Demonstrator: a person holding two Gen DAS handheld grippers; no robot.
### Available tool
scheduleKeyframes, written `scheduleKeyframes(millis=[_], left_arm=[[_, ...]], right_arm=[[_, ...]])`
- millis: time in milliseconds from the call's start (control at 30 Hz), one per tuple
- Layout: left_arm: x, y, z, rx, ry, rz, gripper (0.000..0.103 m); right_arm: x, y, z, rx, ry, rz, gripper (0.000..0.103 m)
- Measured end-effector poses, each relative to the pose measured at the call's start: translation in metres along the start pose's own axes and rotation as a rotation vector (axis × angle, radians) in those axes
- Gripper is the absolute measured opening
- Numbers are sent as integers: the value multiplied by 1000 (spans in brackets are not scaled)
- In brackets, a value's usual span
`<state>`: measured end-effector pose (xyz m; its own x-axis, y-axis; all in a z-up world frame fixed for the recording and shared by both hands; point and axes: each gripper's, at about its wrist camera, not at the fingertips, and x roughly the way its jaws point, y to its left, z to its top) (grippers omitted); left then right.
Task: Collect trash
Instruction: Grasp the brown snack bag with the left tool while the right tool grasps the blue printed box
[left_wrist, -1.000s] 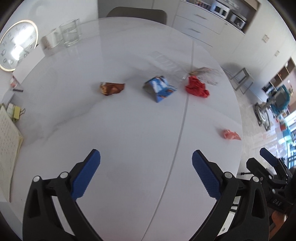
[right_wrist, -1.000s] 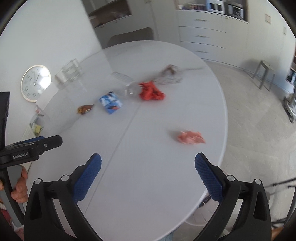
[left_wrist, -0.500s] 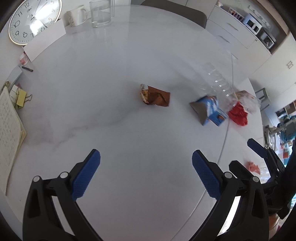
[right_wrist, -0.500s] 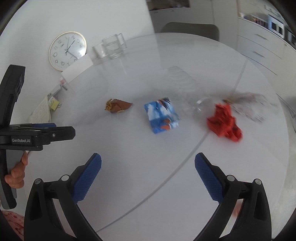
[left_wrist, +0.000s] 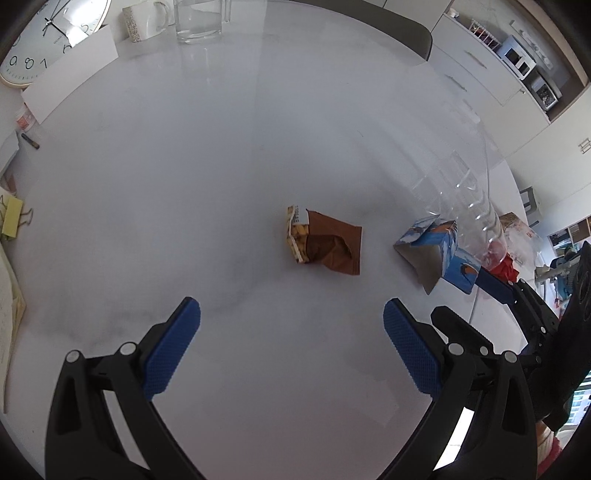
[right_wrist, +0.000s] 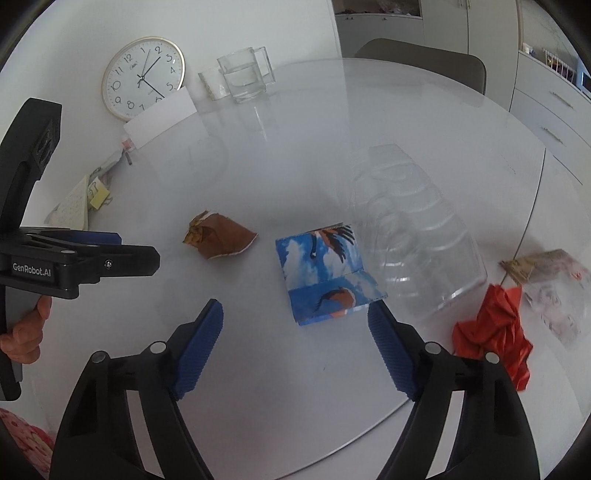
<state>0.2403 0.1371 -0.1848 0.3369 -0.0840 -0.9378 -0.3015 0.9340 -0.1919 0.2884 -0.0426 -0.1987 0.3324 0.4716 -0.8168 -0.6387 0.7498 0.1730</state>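
Trash lies on a round white table (left_wrist: 184, 166). A brown snack wrapper (left_wrist: 325, 245) lies just ahead of my open, empty left gripper (left_wrist: 291, 332); it also shows in the right wrist view (right_wrist: 221, 240). A blue printed carton (right_wrist: 327, 275) lies just ahead of my open, empty right gripper (right_wrist: 295, 332); it also shows in the left wrist view (left_wrist: 437, 254). A clear plastic bottle (right_wrist: 413, 229) lies beside the carton. Red crumpled paper (right_wrist: 495, 332) and a clear printed bag (right_wrist: 554, 284) lie at the right.
A wall clock (right_wrist: 143, 77), a white card (right_wrist: 160, 118), a glass mug (right_wrist: 245, 75) and a small cup (right_wrist: 212, 85) stand at the table's far side. Notepads and clips (right_wrist: 85, 199) lie at the left edge. A chair (right_wrist: 421, 64) stands behind the table.
Both grippers have moved forward and lower over the table, so the wrapper and the carton are closer. The small pink scrap has left both views. Both grippers stay open.
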Motion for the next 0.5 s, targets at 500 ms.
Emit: scheduleKeyframes(millis=[500], left_arm=[[11,10,12,-39,0,0,95]], right_arm=[[-1,-15,16,-114,-7,26,80]])
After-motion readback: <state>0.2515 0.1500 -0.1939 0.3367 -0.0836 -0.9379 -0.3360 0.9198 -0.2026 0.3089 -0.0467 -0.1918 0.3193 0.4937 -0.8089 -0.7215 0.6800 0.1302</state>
